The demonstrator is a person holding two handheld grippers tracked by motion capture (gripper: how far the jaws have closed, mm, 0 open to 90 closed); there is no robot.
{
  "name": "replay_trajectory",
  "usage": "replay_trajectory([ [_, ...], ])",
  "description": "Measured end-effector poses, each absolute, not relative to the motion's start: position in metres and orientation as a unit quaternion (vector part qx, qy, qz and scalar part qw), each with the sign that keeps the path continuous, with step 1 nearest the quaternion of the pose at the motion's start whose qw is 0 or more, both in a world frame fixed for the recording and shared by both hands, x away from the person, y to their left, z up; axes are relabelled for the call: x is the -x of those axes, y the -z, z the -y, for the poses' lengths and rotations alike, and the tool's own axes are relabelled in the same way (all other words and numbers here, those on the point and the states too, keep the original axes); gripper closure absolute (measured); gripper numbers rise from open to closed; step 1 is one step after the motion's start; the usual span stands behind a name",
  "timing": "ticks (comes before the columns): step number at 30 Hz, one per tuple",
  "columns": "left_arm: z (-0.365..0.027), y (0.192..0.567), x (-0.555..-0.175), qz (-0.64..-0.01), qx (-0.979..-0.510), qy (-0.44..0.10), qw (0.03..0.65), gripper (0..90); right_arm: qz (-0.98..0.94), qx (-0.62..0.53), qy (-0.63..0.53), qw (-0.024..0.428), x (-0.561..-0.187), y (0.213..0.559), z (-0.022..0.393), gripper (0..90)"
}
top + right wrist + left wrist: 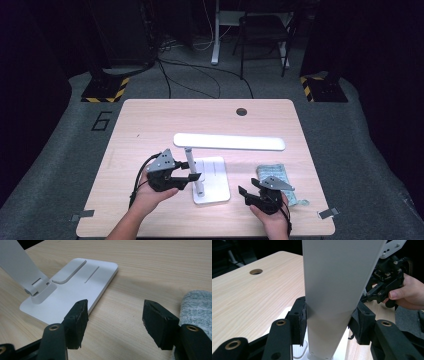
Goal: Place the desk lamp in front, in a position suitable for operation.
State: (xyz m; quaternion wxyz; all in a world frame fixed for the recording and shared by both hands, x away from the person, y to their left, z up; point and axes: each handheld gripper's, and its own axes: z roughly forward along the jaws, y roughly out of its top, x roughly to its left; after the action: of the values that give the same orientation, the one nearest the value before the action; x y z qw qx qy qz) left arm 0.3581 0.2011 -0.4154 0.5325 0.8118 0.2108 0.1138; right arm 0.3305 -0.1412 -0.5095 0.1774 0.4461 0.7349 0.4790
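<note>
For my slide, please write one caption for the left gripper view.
Left gripper jaws clamp the white lamp's upright arm above the wooden table.

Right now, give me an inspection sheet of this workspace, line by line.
Surface: wooden table, round hole near its far edge.
Job's things: white desk lamp standing mid-table, head level.
Clutter: grey cloth right of the lamp.
Grippers: left gripper shut on the lamp's stem; right gripper open, low over bare wood beside the lamp's base.
Cables: black cable trails from the left gripper; more on the floor behind.
Surroundings: grey carpet, chair, hazard-striped stands.
</note>
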Motion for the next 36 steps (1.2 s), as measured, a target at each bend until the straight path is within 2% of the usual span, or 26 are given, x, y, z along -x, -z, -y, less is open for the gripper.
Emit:
replay_trajectory([
  [27,-0.244,0.418,-0.326,-0.280,-0.785,-0.164,0.528,53.3,-0.734,-0.449,-0.477,0.178,-0.330,0.510,0.140,37.2],
  [36,-0.246,0.416,-0.319,-0.269,-0.791,-0.144,0.530,51.4,-0.731,-0.450,-0.480,0.180,-0.330,0.508,0.141,37.2],
])
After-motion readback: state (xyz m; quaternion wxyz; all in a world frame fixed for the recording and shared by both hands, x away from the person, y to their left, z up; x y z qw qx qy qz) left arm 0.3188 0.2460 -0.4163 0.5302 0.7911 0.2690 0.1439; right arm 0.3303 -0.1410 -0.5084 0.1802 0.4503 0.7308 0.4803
